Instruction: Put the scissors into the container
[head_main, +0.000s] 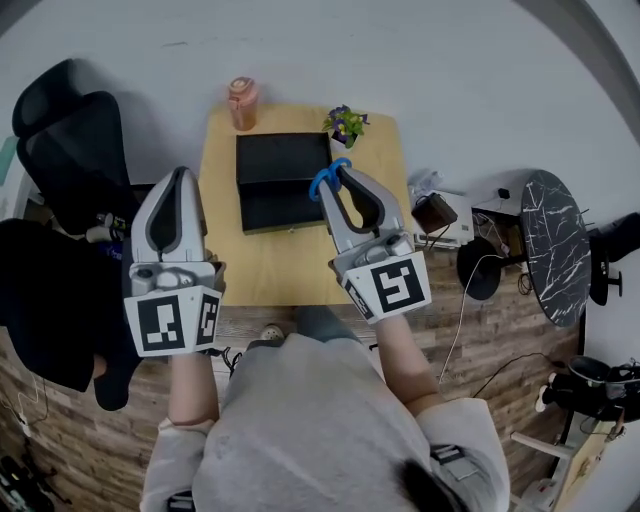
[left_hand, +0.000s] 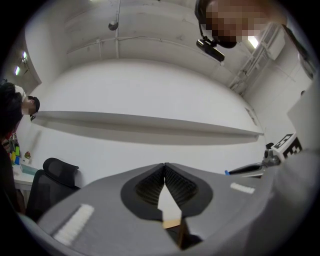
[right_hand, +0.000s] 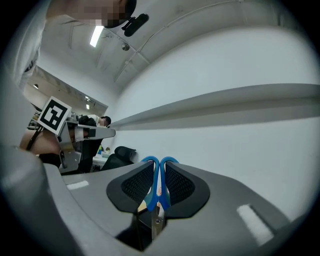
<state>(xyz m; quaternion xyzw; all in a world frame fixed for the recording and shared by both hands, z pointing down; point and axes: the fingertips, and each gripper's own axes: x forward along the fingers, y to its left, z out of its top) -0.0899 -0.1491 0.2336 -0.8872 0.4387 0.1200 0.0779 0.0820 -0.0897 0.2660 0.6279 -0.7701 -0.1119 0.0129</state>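
Even, dim indoor light; strong fisheye warping at edges.

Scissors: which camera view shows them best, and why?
The right gripper view: the scissors sit close up, blue handles clamped in the right claw, pivot visible beneath. The head view shows only a blue handle loop at that claw's tip. The left gripper view shows barely a blue speck far off.

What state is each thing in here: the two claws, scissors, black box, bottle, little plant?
Left gripper: shut, empty.
Right gripper: shut on the blue handles.
Scissors: closed, held off the table.
Black container: on the table, no scissors inside yet.
Bottle: upright.
Flower pot: upright.
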